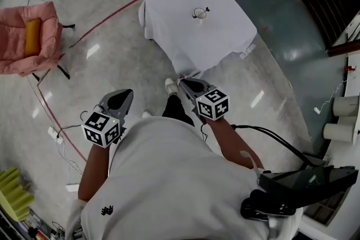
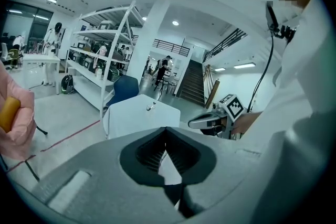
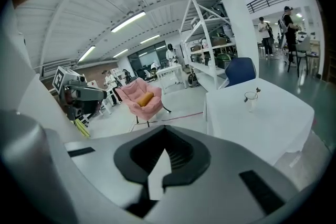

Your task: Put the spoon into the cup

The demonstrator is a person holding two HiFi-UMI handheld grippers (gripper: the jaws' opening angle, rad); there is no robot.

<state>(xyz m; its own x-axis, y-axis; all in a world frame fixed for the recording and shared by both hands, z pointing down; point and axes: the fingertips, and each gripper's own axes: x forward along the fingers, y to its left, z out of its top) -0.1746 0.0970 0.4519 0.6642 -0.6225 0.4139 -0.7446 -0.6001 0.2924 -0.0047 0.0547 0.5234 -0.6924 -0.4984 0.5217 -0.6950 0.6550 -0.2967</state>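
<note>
The spoon (image 3: 257, 91) appears to stand in the glass cup (image 3: 251, 100) on the white-draped worktop (image 1: 225, 31), so I judge the task done. My left gripper (image 1: 125, 94) and right gripper (image 1: 185, 83) hang well away from it, fingers (image 3: 181, 157) clenched on nothing.

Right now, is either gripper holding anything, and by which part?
Nothing is held. The left gripper and the right gripper are both shut and empty. The spoon rests in the cup on the white table, apart from both.
</note>
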